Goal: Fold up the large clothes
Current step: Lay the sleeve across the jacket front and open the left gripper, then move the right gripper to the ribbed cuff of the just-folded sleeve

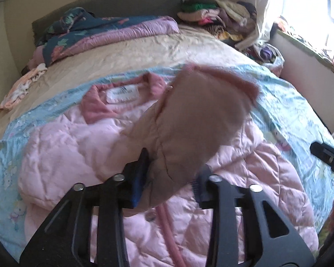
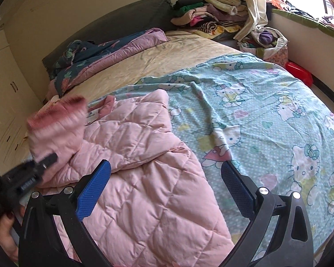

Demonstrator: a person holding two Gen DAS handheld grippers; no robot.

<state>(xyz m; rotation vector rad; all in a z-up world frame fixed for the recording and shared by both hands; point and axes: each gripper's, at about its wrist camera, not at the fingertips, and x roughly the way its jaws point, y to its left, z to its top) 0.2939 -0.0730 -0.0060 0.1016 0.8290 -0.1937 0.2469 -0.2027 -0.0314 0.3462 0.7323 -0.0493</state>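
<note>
Left wrist view: my left gripper [image 1: 171, 169] is clamped on the jacket's sleeve [image 1: 196, 115], pointing toward twelve o'clock over the jacket [image 1: 78, 146], while my right gripper [image 2: 167, 191] hangs apart, empty.

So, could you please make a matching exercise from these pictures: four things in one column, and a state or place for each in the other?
Things:
1. left tool
2. right tool
3. pink jacket
4. clothes pile

States or places:
A. open, holding nothing
B. far corner of the bed
C. shut on a lifted sleeve
D. spread on the Hello Kitty sheet

Pairs: 1-C, 2-A, 3-D, 4-B
</note>
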